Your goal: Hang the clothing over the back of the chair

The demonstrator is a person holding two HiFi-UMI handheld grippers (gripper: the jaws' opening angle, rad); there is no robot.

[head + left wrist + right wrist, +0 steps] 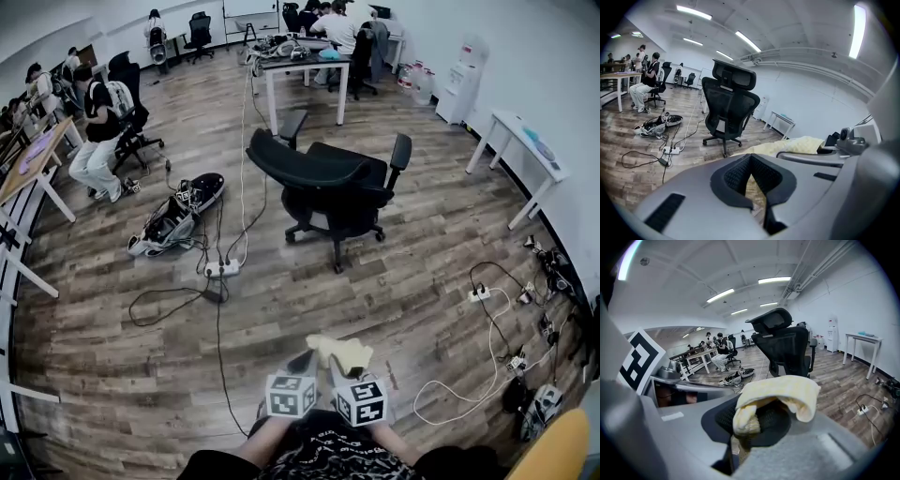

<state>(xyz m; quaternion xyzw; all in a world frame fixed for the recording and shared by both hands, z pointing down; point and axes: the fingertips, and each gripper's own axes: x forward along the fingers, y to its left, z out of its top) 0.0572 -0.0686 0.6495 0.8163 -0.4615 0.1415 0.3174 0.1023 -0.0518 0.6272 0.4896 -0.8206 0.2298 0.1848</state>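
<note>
Pale yellow cloth [343,353] is held bunched, off the floor [281,309] and well short of the chair [330,186]. The right tongs [749,425] are closed to a sliver on it: a thick fold is clamped between the pads and a flap is draped over the upper jaw. The left tongs [751,178] are drawn almost together too. A strip of the same pale weave is seen in their narrow gap, so a second pinch on the cloth's edge is judged, though less surely. Both tongs are pointed at the chair, side by side.

The carrying step is judged to be in hand, and nothing is yet laid on the chair. Its back [292,167] appears turned towards the person, with the headrest on top and open floor between. For the next move the gap to the chair has to be closed. The tongs must then be spread apart so that the cloth is opened out, and the cloth lifted above the headrest before being lowered astride the back. Cables [220,309] and a power strip [223,269], lying short of the chair and to its left, should be stepped round.

No container is used in the task. A dark bag-like bundle [176,220] is seen on the floor left of the chair; its contents cannot be made out.
</note>
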